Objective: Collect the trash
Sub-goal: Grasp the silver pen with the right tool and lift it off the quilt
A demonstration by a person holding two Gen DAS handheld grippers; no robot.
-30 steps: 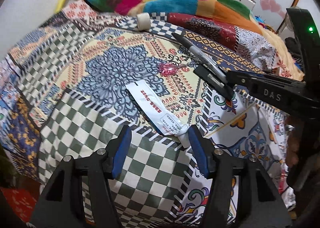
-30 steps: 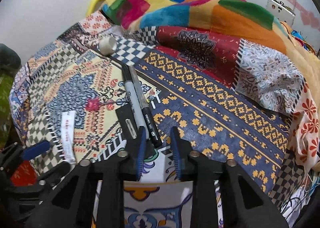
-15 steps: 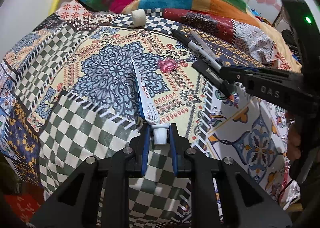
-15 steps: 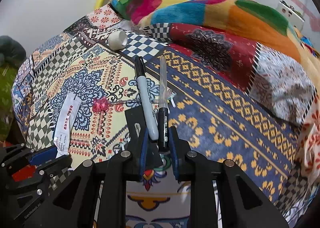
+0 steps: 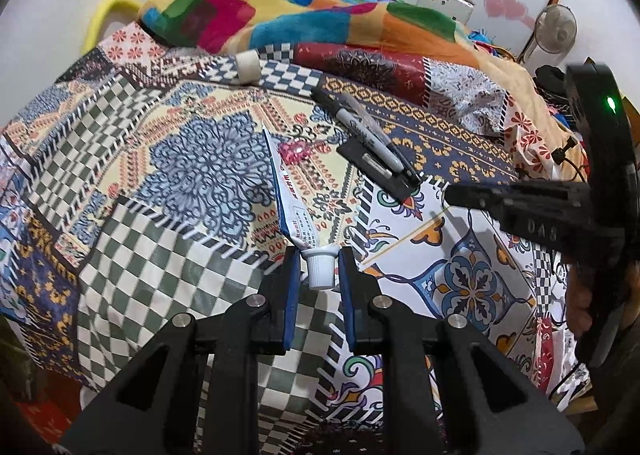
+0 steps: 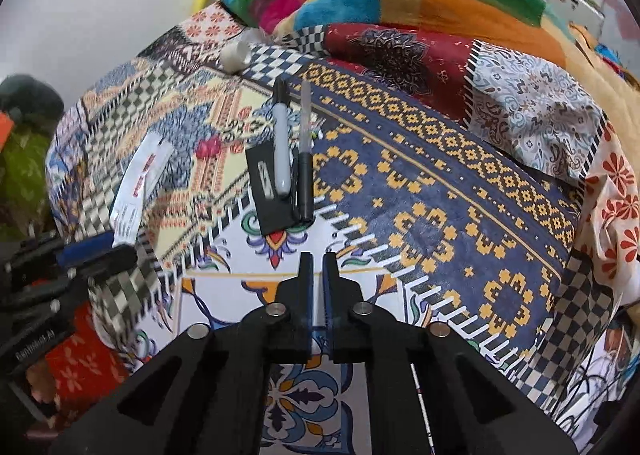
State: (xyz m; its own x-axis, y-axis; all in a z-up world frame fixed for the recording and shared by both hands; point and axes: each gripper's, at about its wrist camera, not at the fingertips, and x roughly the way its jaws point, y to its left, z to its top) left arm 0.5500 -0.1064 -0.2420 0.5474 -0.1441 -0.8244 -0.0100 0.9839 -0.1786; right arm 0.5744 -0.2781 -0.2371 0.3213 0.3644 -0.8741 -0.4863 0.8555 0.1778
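My left gripper (image 5: pixel 319 259) is shut on the white cap of a flattened white toothpaste tube (image 5: pixel 290 199), which stands up on edge off the patchwork bedspread (image 5: pixel 200 159). The tube also shows in the right wrist view (image 6: pixel 138 185), with the left gripper (image 6: pixel 92 251) at its near end. My right gripper (image 6: pixel 317 261) is shut and empty, a short way back from two markers (image 6: pixel 282 151) and a flat black card (image 6: pixel 268 195). In the left wrist view the markers (image 5: pixel 368 135) lie right of the tube. A pink wrapper (image 5: pixel 294 151) lies behind the tube.
A white tape roll (image 5: pixel 247 67) sits at the far side of the bedspread below a bright patchwork blanket (image 5: pixel 304 11). A standing fan (image 5: pixel 554 29) and a white cabinet (image 5: pixel 444 1) are at the back right. The bed edge drops off near both grippers.
My left gripper closed on the tube's cap and tipped the tube up on edge. My right gripper drew back from the markers and closed further with nothing in it.
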